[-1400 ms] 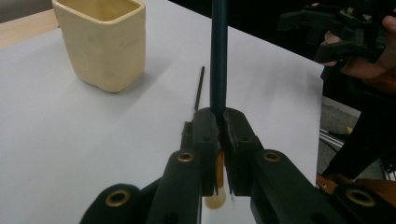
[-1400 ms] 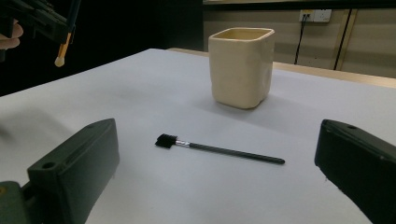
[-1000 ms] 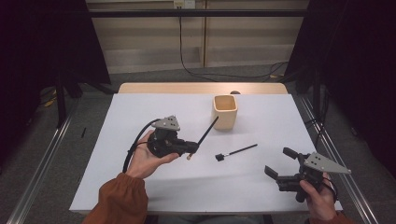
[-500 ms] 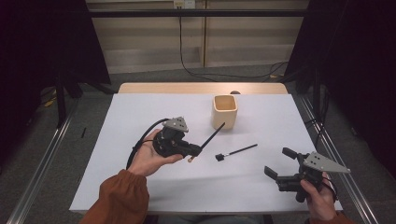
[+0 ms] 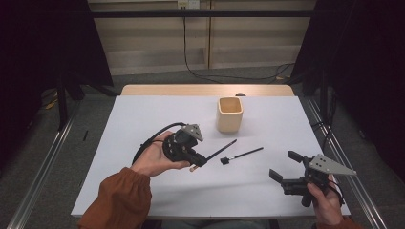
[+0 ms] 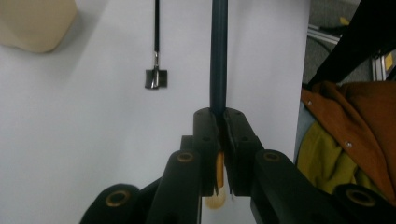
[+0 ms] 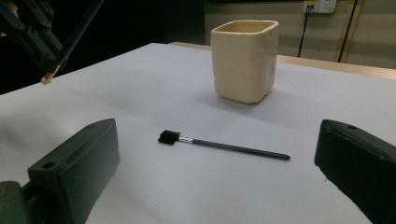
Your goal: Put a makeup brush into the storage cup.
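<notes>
My left gripper (image 5: 199, 161) is shut on a dark thin stick (image 5: 218, 151) with a tan end (image 5: 191, 168), held just above the white table (image 5: 143, 119). In the left gripper view the jaws clamp the stick (image 6: 218, 56) near its tan end (image 6: 216, 189). A black brush (image 5: 243, 154) lies flat just right of the stick's tip; it is also in the left gripper view (image 6: 156, 46) and the right gripper view (image 7: 224, 146). A cream square cup (image 5: 230, 113) stands upright behind them. My right gripper (image 5: 281, 164) rests open at the front right, its fingers (image 7: 74, 168) wide apart and facing the brush and cup (image 7: 243, 60).
A wooden strip (image 5: 205, 89) runs along the table's far edge, with cables on the floor behind it. Metal rails (image 5: 43, 162) flank the table on both sides. The cup (image 6: 35, 23) sits at the upper left of the left gripper view.
My left gripper has shifted right with the stick in it. The stick's far tip has swung down from beside the cup toward the lying brush. The right gripper has stayed still.
</notes>
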Demonstrator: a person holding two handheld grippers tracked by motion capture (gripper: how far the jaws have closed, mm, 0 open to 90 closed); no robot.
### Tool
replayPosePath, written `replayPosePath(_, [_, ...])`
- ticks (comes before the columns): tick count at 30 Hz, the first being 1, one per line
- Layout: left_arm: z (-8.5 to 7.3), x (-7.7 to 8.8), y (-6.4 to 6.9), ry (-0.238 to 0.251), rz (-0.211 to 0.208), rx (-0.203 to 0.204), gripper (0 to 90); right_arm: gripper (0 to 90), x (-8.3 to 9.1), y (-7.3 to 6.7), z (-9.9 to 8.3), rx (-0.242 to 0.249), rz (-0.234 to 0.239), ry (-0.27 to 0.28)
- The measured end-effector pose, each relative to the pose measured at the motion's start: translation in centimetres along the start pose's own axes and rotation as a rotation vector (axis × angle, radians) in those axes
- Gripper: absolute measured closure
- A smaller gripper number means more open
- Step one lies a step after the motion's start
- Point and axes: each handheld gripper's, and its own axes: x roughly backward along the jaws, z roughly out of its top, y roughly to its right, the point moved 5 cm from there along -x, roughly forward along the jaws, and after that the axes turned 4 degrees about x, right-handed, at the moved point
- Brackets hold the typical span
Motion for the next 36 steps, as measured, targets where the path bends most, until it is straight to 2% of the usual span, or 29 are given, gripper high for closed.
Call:
replayPosePath(1, [0.0,0.0,0.0,0.000,0.000,0.000,84.5,0.0,0.0,0.0,0.0,-0.002,0.001,0.001])
replayPosePath(5, [-0.1,-0.2,0.2,-0.051,-0.002,-0.013,84.5,0.0,0.0,-0.1,0.0,0.009,0.005,0.000])
replayPosePath(9, [-0.3,-0.3,0.1,-0.104,-0.004,-0.029,84.5,0.0,0.0,-0.3,0.1,0.010,0.055,-0.013])
replayPosePath(13, [-0.5,-0.6,0.3,-0.140,-0.006,-0.040,84.5,0.0,0.0,-0.3,0.1,0.013,0.054,-0.009])
replayPosePath(14, [-0.6,-0.8,0.5,-0.160,-0.014,-0.053,84.5,0.0,0.0,-0.3,0.1,0.015,0.052,-0.008])
replayPosePath(15, [-0.7,-0.9,0.5,-0.175,-0.004,-0.059,84.5,0.0,0.0,-0.3,0.1,0.015,0.052,-0.009])
replayPosePath(17, [-0.9,-1.1,0.5,-0.189,-0.017,-0.058,84.5,0.0,0.0,-0.3,0.2,0.020,0.055,-0.005])
replayPosePath(18, [-0.9,-1.2,0.7,-0.189,-0.021,-0.040,84.4,0.0,0.0,-0.3,0.2,0.020,0.055,-0.006])
replayPosePath(19, [-1.0,-1.2,0.5,-0.215,-0.026,-0.066,84.5,0.0,0.0,-0.4,0.2,0.018,0.058,-0.007])
replayPosePath(22, [-1.1,-1.4,0.6,-0.219,-0.022,-0.084,84.5,0.0,0.0,-0.3,0.2,0.018,0.063,-0.002])
replayPosePath(27, [-1.2,-1.6,0.6,-0.198,-0.028,-0.062,84.4,0.0,0.1,-0.4,0.4,0.022,0.064,0.008])
replayPosePath(28, [-1.3,-1.6,0.5,-0.200,-0.030,-0.072,84.4,0.0,0.1,-0.4,0.4,0.023,0.063,0.010])
replayPosePath(32, [-1.6,-1.7,0.6,-0.200,-0.039,-0.059,84.4,0.0,0.0,-0.4,0.7,0.034,0.063,0.028])
replayPosePath(36, [-1.7,-1.6,0.5,-0.208,-0.034,-0.072,84.4,0.0,-0.2,-0.4,1.3,0.025,0.096,0.060])
